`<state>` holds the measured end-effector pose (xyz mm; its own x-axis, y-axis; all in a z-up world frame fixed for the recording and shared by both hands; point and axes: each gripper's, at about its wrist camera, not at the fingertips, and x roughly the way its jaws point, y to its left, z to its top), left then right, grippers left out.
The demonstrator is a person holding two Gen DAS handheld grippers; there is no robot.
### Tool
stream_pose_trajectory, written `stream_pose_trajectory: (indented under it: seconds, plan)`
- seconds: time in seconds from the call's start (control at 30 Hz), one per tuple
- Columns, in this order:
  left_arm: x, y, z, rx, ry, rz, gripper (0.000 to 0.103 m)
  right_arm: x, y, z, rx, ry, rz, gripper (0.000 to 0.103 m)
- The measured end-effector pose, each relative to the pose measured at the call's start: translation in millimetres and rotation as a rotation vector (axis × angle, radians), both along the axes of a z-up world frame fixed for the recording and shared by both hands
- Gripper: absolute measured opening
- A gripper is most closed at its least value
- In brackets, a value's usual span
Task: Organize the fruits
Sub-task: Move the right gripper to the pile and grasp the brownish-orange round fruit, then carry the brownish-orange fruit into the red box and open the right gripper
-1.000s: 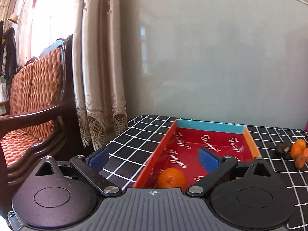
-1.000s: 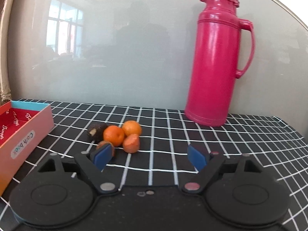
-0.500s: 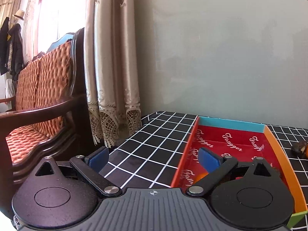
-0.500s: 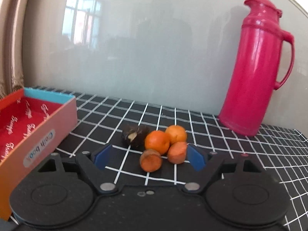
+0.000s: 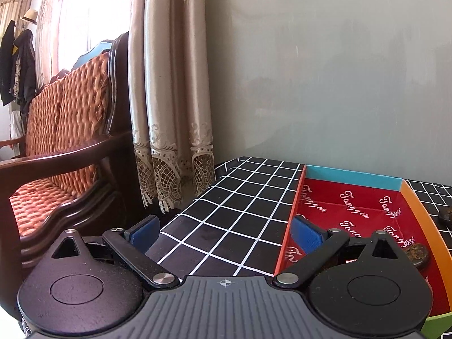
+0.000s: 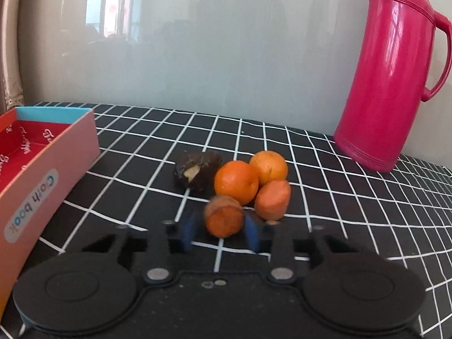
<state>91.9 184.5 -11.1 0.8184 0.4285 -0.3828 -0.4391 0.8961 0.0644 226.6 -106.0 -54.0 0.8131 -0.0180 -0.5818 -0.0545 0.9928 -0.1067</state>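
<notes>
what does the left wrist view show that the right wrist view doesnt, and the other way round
Left wrist view only: a wooden chair with an orange cushion, a beige curtain, hanging coats, the open left gripper, and a dark fruit inside the box.

Right wrist view only: a pink thermos, two oranges and a carrot-coloured piece, and the right gripper shut on a cut orange piece.

Both: the red box and the black checked tablecloth.

box (image 5: 354,177): "tangger" inside, "cloth book" outside.
</notes>
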Motion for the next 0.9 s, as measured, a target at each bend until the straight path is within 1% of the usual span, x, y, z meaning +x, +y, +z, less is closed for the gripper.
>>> stream_pose_trajectory:
  seconds: [0.03,0.1,0.3,0.53,0.73,0.9]
  plan:
    - [-0.6,1.6,-0.2,-0.002,-0.001,0.001,0.098,-0.8,-1.9,1.1,0.013,-0.003,-0.002,0.029]
    - [-1.7,2.8,0.0,-0.003,-0.001,0.004,0.098,-3.5,-3.7,3.8,0.004,-0.019,-0.008,0.029]
    - [-6.3,4.9,1.9,-0.016,-0.007,0.006,0.098,-15.8,-3.8,15.6,0.023,-0.044,0.003,0.029]
    - [-14.7,3.1,6.1,-0.009,-0.008,0.001,0.098,-42.0,23.4,36.9,0.014,-0.106,0.082,0.029]
    - [-23.5,10.2,8.9,0.003,-0.008,0.018,0.098,-54.9,45.3,47.8,0.034,-0.142,0.132,0.029]
    - [-28.9,19.8,9.2,0.006,-0.002,0.033,0.098,-64.3,70.3,55.3,0.054,-0.182,0.200,0.029]
